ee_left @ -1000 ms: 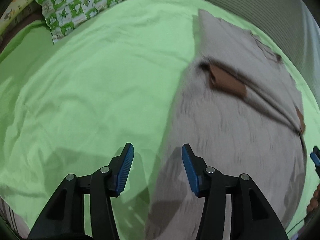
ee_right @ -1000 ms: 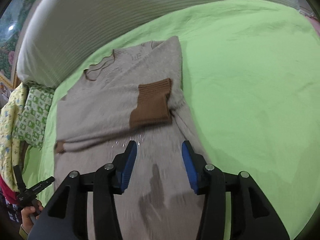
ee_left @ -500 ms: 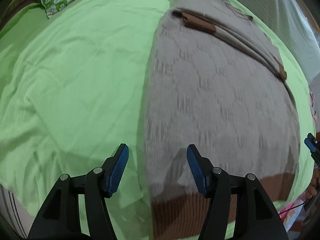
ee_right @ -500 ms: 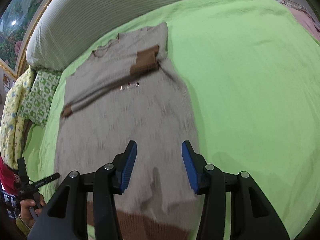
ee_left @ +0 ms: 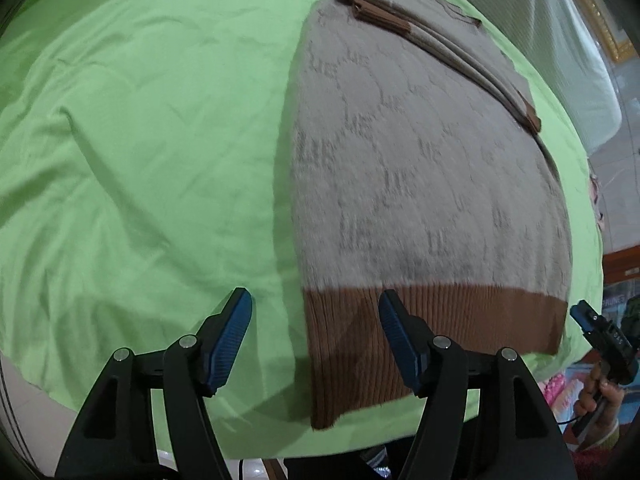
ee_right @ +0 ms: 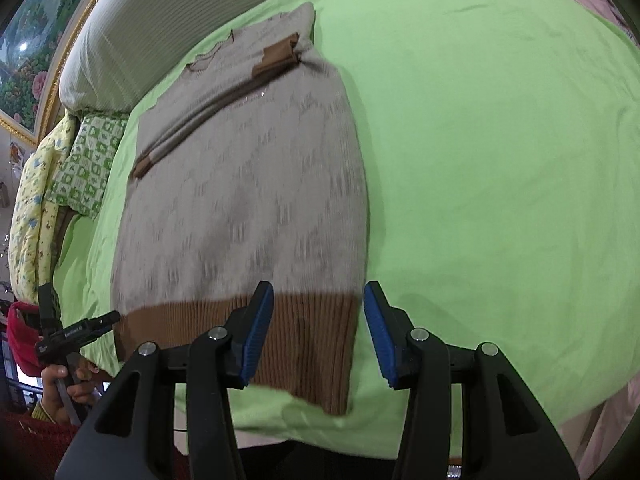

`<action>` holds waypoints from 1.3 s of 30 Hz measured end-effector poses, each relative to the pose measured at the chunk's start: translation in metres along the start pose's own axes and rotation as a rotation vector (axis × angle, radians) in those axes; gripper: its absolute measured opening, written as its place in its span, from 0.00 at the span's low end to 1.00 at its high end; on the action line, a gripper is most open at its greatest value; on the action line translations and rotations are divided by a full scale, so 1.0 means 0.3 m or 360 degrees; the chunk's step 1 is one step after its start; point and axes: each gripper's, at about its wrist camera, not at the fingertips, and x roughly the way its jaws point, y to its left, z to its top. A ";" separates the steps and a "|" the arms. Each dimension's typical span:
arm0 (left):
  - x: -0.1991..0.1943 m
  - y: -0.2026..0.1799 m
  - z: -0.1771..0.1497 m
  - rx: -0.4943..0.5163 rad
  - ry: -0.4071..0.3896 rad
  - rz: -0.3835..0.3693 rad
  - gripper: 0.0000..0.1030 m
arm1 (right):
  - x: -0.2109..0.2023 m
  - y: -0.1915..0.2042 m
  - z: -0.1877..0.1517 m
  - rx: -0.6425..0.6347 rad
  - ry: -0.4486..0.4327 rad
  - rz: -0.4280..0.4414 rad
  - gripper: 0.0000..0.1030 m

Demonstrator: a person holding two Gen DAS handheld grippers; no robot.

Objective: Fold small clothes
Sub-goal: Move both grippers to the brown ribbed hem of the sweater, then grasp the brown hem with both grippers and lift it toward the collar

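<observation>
A beige knit sweater (ee_left: 420, 168) with a brown ribbed hem (ee_left: 400, 328) lies flat on the green bedsheet (ee_left: 140, 140), its sleeves folded across the chest, brown cuffs showing. It also shows in the right wrist view (ee_right: 240, 200). My left gripper (ee_left: 314, 332) is open and empty, hovering over the hem's left corner. My right gripper (ee_right: 318, 328) is open and empty, hovering over the hem's right corner (ee_right: 320, 344). Each gripper shows at the edge of the other's view, the right one (ee_left: 600, 332) and the left one (ee_right: 76, 332).
A striped grey pillow (ee_right: 160, 24) lies beyond the sweater's collar. A green patterned cushion (ee_right: 88, 160) and a yellow quilt (ee_right: 28, 200) lie at the bed's left side. The sheet's front edge (ee_right: 360, 432) hangs just below the hem.
Both grippers have pulled back from over the sweater's chest to its brown hem near the bed's front edge. Both stay open.
</observation>
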 end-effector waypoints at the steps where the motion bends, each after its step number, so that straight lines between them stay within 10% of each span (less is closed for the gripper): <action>1: 0.001 -0.002 -0.011 0.0016 0.0008 0.0001 0.65 | 0.003 0.001 -0.009 -0.0004 0.0009 0.0007 0.47; 18: 0.050 -0.068 -0.065 0.0092 0.0032 -0.0033 0.68 | 0.072 -0.030 -0.053 0.0126 0.0123 0.0143 0.47; 23: 0.059 -0.094 -0.052 0.0138 0.0008 -0.0007 0.42 | 0.096 -0.004 -0.066 0.0066 0.0179 0.0189 0.45; 27: 0.062 -0.096 -0.032 0.0136 0.0017 -0.0089 0.08 | 0.117 0.004 -0.072 0.0049 0.0243 0.0186 0.09; 39: -0.099 -0.173 0.102 0.0176 -0.0221 -0.0342 0.06 | -0.020 0.099 0.079 -0.0044 0.0002 0.0418 0.08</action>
